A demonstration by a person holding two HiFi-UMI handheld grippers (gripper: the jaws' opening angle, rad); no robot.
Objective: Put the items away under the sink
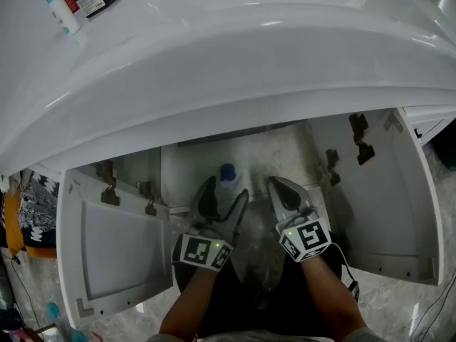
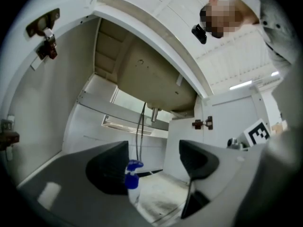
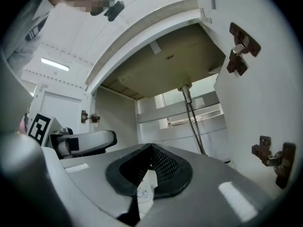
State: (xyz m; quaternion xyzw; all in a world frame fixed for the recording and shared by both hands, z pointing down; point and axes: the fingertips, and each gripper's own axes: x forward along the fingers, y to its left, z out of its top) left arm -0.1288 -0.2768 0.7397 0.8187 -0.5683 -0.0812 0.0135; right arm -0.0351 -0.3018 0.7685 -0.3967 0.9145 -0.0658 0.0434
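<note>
A clear spray bottle with a blue head (image 1: pixel 227 173) stands upright on the cabinet floor under the sink, also seen in the left gripper view as the spray bottle (image 2: pixel 132 174). My left gripper (image 1: pixel 226 189) hangs just in front of it, jaws wide apart and nothing between them; the left gripper (image 2: pixel 154 162) frames the bottle beyond its left jaw without touching it. My right gripper (image 1: pixel 275 184) is beside it to the right, jaws closed tip to tip. In its own view the right gripper (image 3: pixel 150 148) holds nothing that I can see.
Both white cabinet doors stand open: left door (image 1: pixel 114 255), right door (image 1: pixel 388 191), with dark hinges (image 3: pixel 241 48) on the inner walls. The sink basin (image 1: pixel 228 63) overhangs the opening. A drain pipe and hoses (image 3: pixel 191 122) hang at the back. Several bottles (image 1: pixel 78 2) sit on the counter.
</note>
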